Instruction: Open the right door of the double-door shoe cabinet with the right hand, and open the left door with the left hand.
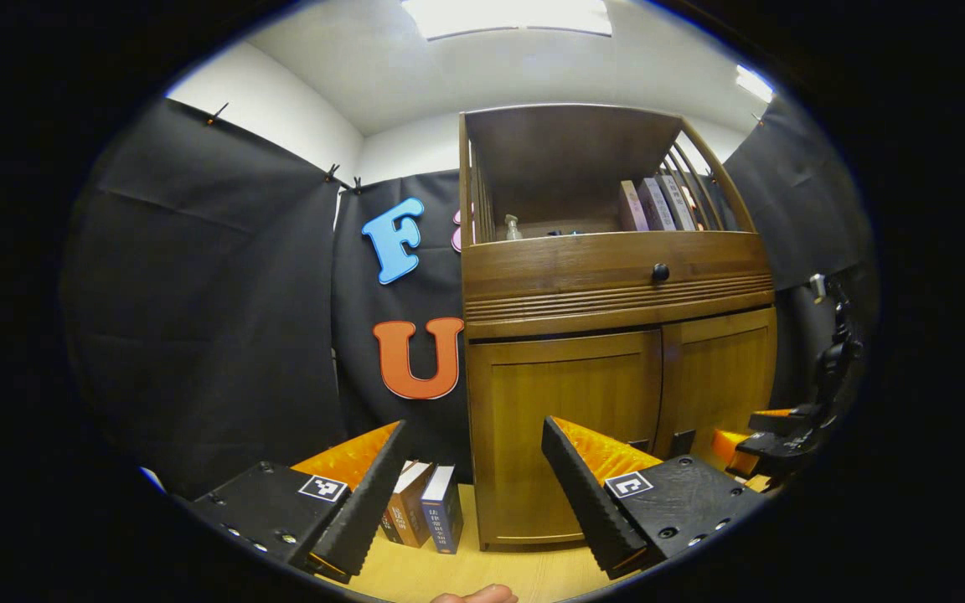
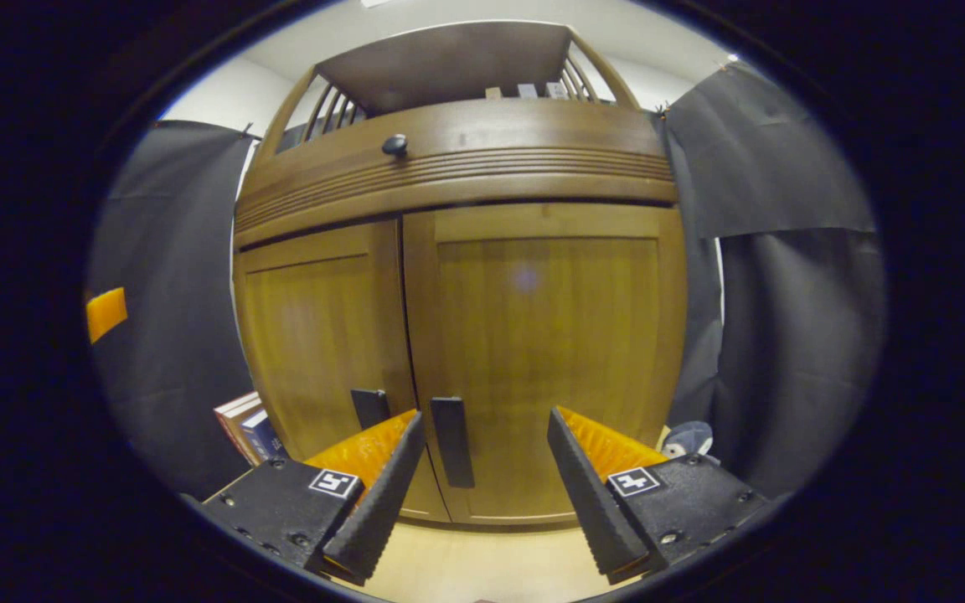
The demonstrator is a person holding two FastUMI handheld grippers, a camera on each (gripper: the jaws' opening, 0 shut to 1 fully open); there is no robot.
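Note:
The wooden shoe cabinet (image 1: 616, 285) stands ahead with both doors closed. In the right gripper view, the right door (image 2: 549, 335) and its dark vertical handle (image 2: 453, 441) are close. My right gripper (image 2: 485, 414) is open, and the handle appears in the gap, close beside the left finger (image 2: 382, 486), not gripped. The left door (image 2: 319, 335) has its own handle (image 2: 369, 406) beside it. My left gripper (image 1: 474, 427) is open and farther back, aimed at the cabinet's left edge, with the left door (image 1: 566, 427) behind its right finger. The right gripper (image 1: 763, 444) also shows low at the right door (image 1: 721, 377).
A few books (image 1: 424, 507) stand on the light floor left of the cabinet. A drawer with a round knob (image 1: 660, 272) sits above the doors, and an open shelf holds books (image 1: 658, 205) and a small bottle (image 1: 513, 228). Black cloth walls flank both sides.

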